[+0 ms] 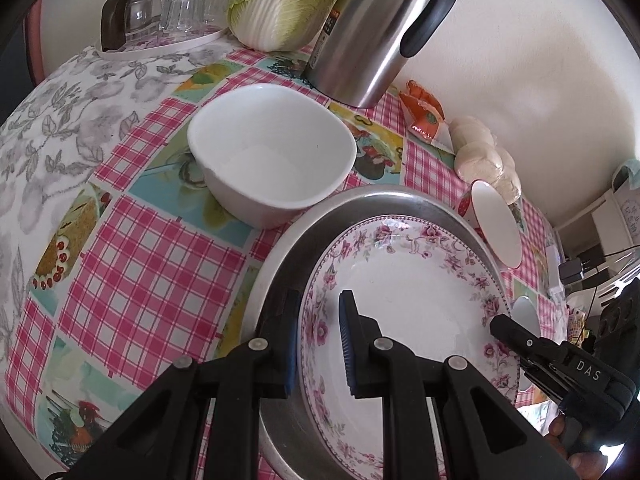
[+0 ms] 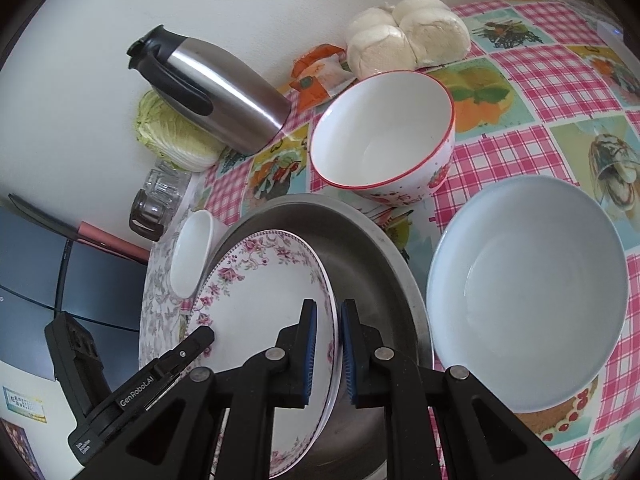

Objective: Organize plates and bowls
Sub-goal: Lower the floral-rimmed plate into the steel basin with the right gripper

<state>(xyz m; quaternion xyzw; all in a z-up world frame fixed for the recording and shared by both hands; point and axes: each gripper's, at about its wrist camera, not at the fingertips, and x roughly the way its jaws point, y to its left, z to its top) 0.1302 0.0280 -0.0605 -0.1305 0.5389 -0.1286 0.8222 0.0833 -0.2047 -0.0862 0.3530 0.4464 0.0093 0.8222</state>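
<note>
A floral-rimmed plate (image 1: 420, 300) (image 2: 264, 300) hangs tilted just over a round steel tray (image 1: 360, 204) (image 2: 360, 248), held from two sides. My left gripper (image 1: 320, 322) is shut on its left rim, and its tip (image 2: 200, 338) shows in the right wrist view. My right gripper (image 2: 329, 334) is shut on the opposite rim, and its tip (image 1: 504, 328) shows in the left wrist view. Around the tray stand a white bowl (image 1: 272, 160) (image 2: 192, 256), a strawberry-patterned bowl (image 1: 496, 224) (image 2: 384, 132) and a wide pale blue bowl (image 2: 528, 292).
A steel thermos jug (image 1: 368, 32) (image 2: 224, 92), a cabbage (image 1: 284, 0), upturned glasses (image 1: 184, 8) on a white tray, an orange packet (image 1: 424, 112) and bagged buns (image 2: 404, 40) line the wall. The checked tablecloth (image 1: 140, 280) is bare left of the tray.
</note>
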